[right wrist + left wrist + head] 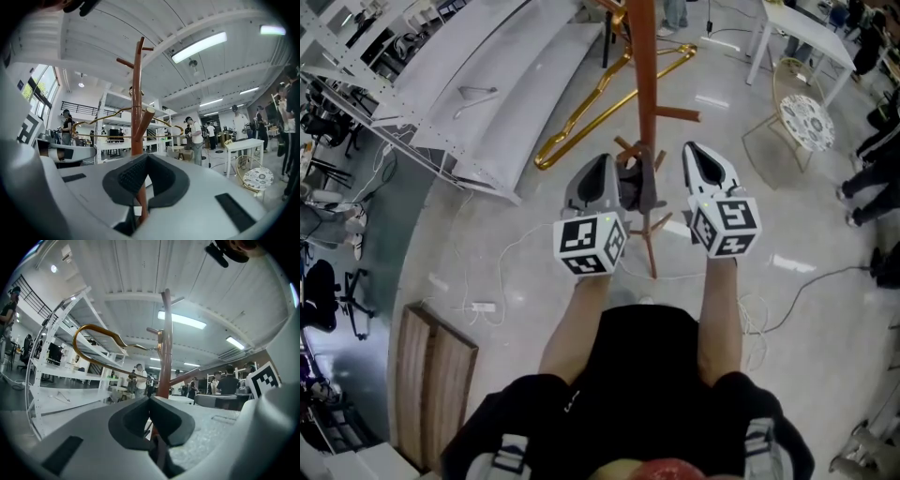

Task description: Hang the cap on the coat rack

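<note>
Left gripper (150, 401): jaws clenched together, nothing between them.
Right gripper (147, 158): also clamped tight, empty.
Arms: both forearms (577, 319) stretched forward side by side, centre of head view.
Coat rack (646, 94): pole between the grippers, upper centre; top cut off.
Cap: cannot place it; reddish curve (667, 469) at bottom edge, cropped.

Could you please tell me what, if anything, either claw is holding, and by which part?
Nothing is held: the left claw and right claw are both shut, empty, before the rack.
</note>
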A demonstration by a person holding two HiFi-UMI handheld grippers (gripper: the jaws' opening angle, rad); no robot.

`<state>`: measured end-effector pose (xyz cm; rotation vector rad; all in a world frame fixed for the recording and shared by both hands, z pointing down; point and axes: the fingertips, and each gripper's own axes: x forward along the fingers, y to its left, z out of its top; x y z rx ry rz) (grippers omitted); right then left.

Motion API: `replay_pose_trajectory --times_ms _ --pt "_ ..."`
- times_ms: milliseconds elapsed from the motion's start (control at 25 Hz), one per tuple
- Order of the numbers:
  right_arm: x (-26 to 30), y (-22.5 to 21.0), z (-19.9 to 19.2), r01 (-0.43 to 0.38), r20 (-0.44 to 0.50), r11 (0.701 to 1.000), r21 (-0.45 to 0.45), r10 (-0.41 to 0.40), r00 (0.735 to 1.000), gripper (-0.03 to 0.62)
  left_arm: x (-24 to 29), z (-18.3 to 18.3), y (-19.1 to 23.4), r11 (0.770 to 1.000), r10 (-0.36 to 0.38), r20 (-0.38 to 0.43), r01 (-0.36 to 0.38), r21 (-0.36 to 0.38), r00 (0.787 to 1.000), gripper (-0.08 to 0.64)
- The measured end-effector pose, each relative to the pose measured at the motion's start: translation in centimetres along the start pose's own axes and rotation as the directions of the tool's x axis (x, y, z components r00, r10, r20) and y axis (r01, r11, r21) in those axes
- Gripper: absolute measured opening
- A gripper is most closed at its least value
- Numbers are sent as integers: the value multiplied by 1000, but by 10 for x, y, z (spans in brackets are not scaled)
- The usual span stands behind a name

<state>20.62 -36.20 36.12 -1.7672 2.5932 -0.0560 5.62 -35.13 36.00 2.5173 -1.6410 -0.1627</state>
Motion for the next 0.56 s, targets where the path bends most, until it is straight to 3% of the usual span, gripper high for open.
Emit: replay_pose_trajectory --times_ms 560 --pt "-4 5 -3 -30 1 1000 -5 30 1000 -6 -2 -19 6 1000 6 -47 -7 -9 999 -2"
